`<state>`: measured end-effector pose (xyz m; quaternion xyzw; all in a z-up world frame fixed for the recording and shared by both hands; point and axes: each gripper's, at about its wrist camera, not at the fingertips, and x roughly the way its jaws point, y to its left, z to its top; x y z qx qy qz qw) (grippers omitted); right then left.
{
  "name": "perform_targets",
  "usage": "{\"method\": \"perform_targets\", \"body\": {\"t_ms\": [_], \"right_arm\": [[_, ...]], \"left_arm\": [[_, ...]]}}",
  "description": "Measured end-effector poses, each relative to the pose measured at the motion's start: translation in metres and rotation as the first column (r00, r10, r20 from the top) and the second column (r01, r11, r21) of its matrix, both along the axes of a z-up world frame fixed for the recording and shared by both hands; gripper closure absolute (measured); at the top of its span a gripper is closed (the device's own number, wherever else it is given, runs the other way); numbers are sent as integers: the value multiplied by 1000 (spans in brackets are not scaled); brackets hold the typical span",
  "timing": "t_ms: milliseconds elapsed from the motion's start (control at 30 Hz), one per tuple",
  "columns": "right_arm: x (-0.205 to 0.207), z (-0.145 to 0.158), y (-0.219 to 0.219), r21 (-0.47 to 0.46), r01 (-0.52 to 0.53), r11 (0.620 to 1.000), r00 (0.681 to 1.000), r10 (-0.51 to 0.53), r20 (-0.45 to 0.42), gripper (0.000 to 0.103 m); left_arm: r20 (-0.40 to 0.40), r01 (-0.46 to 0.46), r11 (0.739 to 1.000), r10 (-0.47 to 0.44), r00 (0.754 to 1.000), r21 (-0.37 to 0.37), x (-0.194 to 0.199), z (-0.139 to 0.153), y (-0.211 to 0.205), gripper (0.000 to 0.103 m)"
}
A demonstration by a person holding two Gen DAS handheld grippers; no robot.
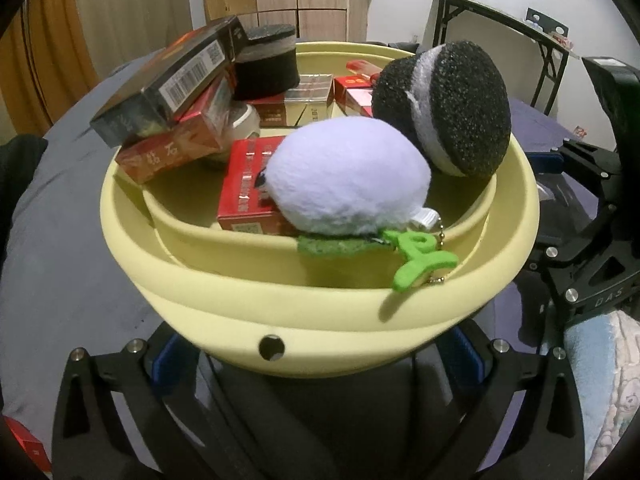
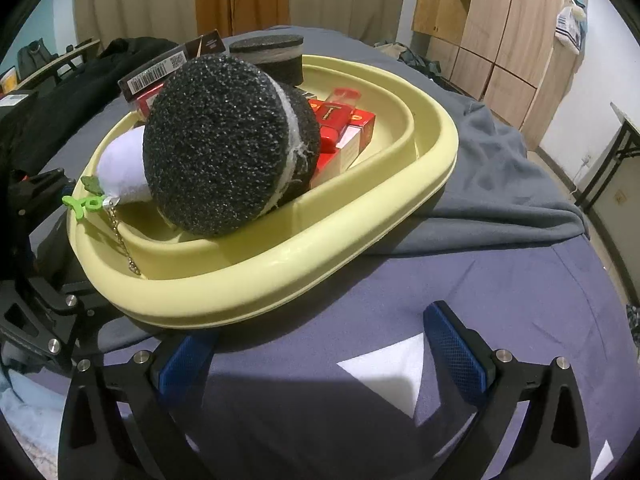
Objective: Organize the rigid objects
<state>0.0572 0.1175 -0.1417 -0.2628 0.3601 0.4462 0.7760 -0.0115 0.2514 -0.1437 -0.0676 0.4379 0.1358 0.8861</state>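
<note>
One yellow basin (image 1: 248, 312) holds everything counted here. In it lie two round black sponges with a white middle band, one large sponge (image 1: 444, 108) against the basin's near right rim and one smaller sponge (image 1: 266, 62) at its far side, and one white plush toy (image 1: 344, 176) with a green tag just inside the near rim. Boxes: one dark box (image 1: 168, 80) atop the left-side pile, and at least five red ones, the exact number hidden by the pile.

left hand-held gripper (image 1: 316, 364) fingertips hidden under basin (image 1: 320, 316)
</note>
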Motion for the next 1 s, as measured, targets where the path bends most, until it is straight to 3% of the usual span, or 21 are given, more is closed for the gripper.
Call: {"method": "perform_targets", "body": {"t_ms": [1000], "right_arm": [[0,4,-8,3,-5,1000,1000,5,-4,0]], "left_arm": [[12,1,999,0,1000,-34,-20,2,11,0]]}}
